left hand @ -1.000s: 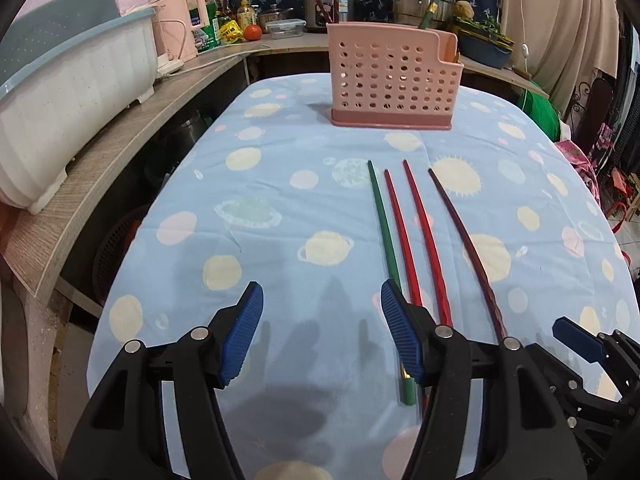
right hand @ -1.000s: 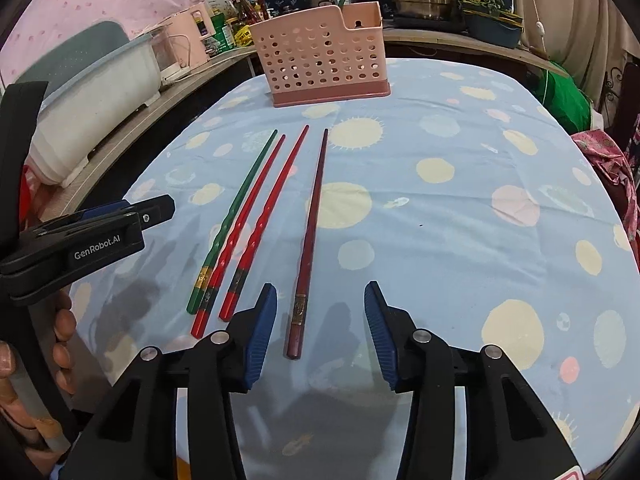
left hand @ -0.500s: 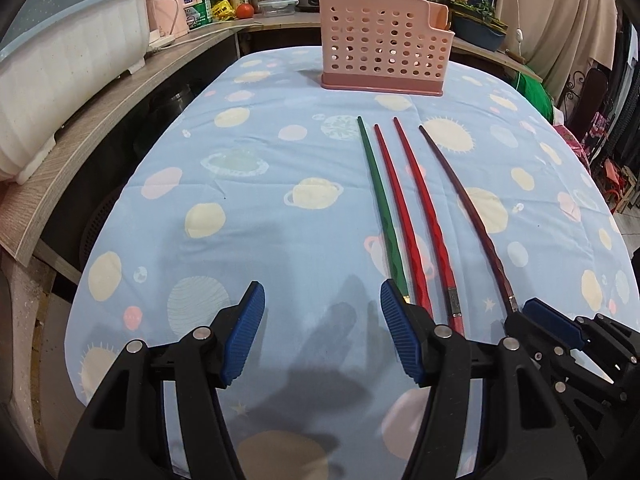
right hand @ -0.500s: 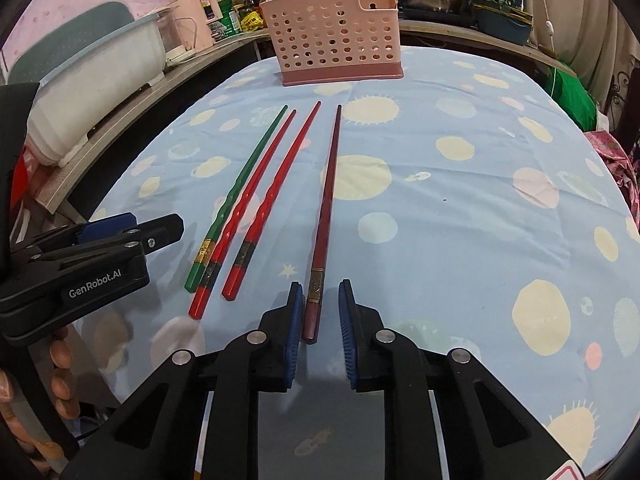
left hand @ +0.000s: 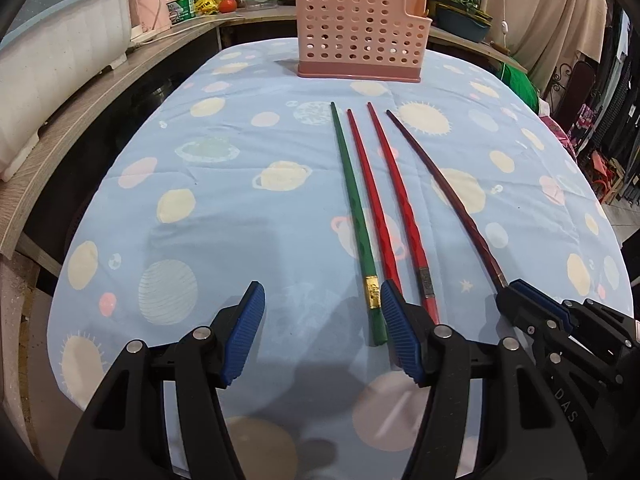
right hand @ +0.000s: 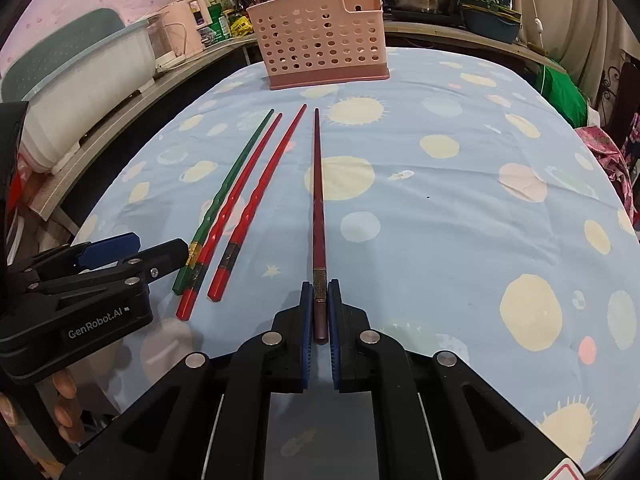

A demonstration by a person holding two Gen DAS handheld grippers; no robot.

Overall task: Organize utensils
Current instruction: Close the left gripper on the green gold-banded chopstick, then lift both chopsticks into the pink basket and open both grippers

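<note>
Several chopsticks lie side by side on the blue tablecloth [left hand: 240, 152]: a green chopstick [left hand: 354, 208] [right hand: 224, 188], two red chopsticks [left hand: 374, 200] [left hand: 400, 196], and a dark red chopstick [right hand: 319, 184] [left hand: 448, 184] on the right. My right gripper [right hand: 320, 308] is shut on the thick near end of the dark red chopstick; it shows in the left wrist view [left hand: 520, 300]. My left gripper [left hand: 320, 320] is open and empty above the cloth, its right finger beside the green chopstick's end. A pink perforated utensil holder [left hand: 360, 40] [right hand: 320, 40] stands upright at the table's far end.
A white and teal dish rack [left hand: 52, 60] sits on the wooden counter [left hand: 100, 92] along the left. Pots, bottles and a tomato stand behind the holder. A green cloth [right hand: 564, 96] and clutter lie off the table's right side.
My right gripper has moved forward and closed its jaws onto the end of the dark red chopstick. My left gripper has drawn back toward the table's near edge and stays open.
</note>
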